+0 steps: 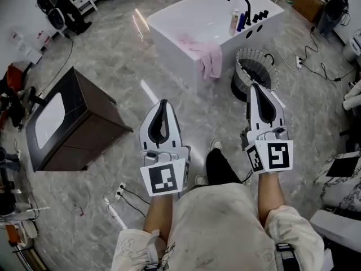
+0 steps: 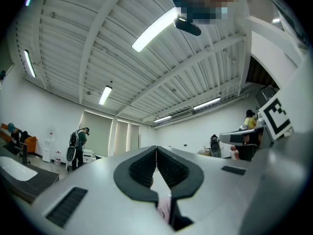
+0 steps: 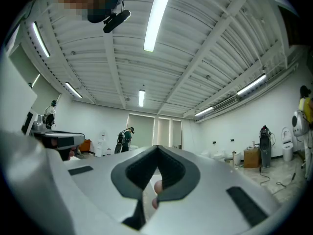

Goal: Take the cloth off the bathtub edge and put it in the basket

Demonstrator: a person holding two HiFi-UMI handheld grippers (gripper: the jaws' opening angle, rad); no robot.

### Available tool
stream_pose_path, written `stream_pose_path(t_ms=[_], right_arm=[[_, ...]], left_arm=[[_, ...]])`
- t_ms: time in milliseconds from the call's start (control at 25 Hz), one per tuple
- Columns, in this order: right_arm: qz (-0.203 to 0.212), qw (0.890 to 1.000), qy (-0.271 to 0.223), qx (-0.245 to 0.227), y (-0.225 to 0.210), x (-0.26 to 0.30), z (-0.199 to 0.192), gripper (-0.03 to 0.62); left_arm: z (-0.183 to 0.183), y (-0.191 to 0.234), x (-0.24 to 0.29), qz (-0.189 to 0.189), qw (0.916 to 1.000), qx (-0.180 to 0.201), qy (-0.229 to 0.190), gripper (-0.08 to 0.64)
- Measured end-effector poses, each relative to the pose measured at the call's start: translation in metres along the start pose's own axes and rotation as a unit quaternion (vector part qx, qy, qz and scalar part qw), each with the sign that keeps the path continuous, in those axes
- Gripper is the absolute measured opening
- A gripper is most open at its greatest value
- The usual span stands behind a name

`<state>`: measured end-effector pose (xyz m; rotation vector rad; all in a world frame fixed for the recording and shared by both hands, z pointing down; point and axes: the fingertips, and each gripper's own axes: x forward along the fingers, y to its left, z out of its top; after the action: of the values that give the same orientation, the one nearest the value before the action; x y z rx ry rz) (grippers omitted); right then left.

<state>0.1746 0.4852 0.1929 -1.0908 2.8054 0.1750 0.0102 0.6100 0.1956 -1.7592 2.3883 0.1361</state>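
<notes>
A pink cloth hangs over the near edge of the white bathtub. Right of it on the floor stands a dark wire basket. My left gripper and right gripper are both held up in front of me, well short of the tub, each shut with nothing between the jaws. In the left gripper view the left gripper points up at the ceiling, jaws touching. The right gripper does the same in the right gripper view.
A dark cabinet with a white sink top stands to my left. A black tap and bottles sit on the tub's far end. Cables run across the marble floor at the right. Other people stand far off in the room.
</notes>
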Motion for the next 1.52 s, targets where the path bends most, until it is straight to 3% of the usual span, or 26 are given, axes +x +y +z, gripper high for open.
stream_pose_path(t_ms=[400, 1160, 1520], right_arm=[[0.003, 1.0, 0.007, 0.02, -0.036, 0.075, -0.026, -0.012], [-0.011, 0.999, 0.034, 0.037, -0.182, 0.224, -0.079, -0.012], [-0.016, 0.998, 0.041, 0.039, -0.218, 0.261, -0.095, -0.011]], left_arm=[[-0.015, 0.003, 0.082, -0.002, 0.9999, 0.016, 0.005, 0.003], [-0.062, -0.059, 0.299, -0.034, 0.9984, 0.031, 0.032, 0.003], [-0.078, -0.066, 0.352, -0.036, 0.9981, 0.035, 0.035, 0.003]])
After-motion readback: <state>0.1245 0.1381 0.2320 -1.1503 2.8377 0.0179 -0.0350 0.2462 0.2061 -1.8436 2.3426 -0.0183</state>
